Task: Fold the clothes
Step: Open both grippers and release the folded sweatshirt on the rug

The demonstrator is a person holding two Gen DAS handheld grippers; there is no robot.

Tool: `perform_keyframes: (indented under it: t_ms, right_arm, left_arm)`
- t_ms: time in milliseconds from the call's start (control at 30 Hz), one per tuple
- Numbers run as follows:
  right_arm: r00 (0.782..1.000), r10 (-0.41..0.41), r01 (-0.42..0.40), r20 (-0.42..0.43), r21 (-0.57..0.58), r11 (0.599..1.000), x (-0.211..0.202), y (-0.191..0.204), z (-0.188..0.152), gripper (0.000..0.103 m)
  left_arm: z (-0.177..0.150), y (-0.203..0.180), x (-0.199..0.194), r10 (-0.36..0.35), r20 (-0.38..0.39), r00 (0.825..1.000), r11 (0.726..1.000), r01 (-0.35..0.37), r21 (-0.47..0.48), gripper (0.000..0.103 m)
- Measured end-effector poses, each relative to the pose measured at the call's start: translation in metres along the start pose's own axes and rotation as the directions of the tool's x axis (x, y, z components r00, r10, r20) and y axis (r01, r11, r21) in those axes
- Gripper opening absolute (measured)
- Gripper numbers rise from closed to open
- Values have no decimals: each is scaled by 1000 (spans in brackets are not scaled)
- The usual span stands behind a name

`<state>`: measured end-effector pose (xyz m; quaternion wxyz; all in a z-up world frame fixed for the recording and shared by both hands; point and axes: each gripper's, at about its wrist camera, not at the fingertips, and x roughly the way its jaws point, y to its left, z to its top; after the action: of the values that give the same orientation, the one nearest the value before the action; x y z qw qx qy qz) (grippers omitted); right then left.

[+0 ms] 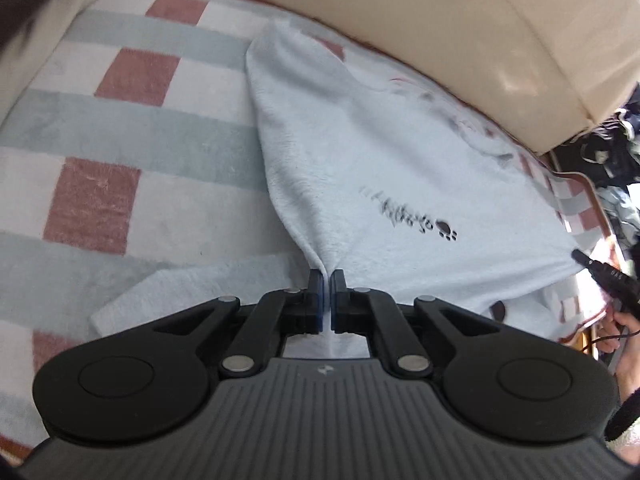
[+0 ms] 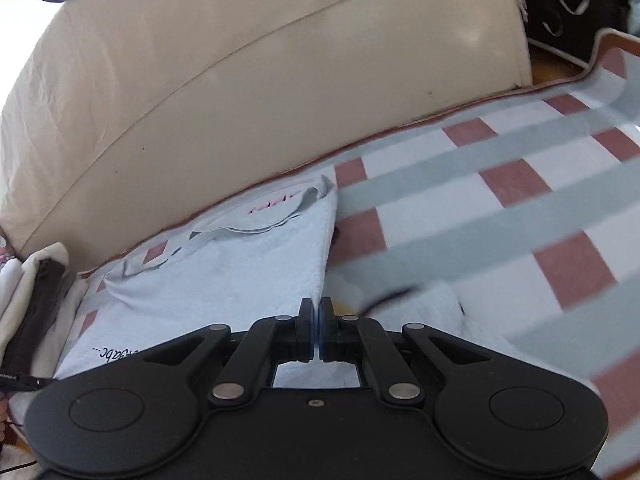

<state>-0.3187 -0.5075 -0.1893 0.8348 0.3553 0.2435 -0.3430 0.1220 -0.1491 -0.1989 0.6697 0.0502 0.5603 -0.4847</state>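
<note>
The pale blue shirt (image 1: 360, 152) lies spread on the checked blanket (image 1: 132, 128), close against the cream sofa base (image 1: 500, 40) at the far side, its collar towards the sofa and its printed lettering (image 1: 408, 216) facing up. It is a soft, fleecy garment, light and limp: it will sag and drape from any point where it is lifted, will not hold a crease by stiffness, and is not fragile or slippery. The hem corners or the side seams are the sensible places to take hold, since a pinch there carries a whole edge over evenly.

The left gripper (image 1: 329, 280) points steeply down, and its jaws are clamped together on a fold of the shirt's near left edge, with the cloth pulled up into a taut ridge that runs away from the pads. The right gripper (image 2: 316, 308) is tilted down less steeply at the shirt's near right edge; its jaws are together, and cloth seems to be pinched between them, though the gap is too narrow to be certain. In the left wrist view the right gripper's tip (image 1: 600, 272) meets the shirt's right corner, with a hand (image 1: 624, 332) behind it
</note>
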Motion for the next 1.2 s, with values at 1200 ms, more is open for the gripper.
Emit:
perform_keyframes:
  t_ms: [1200]
  right_arm:
    - [960,-215,160,-181,-277,948,168,11,74,34]
  left_arm:
    - [164,-32,129,286,186,940,937,-314,150,28]
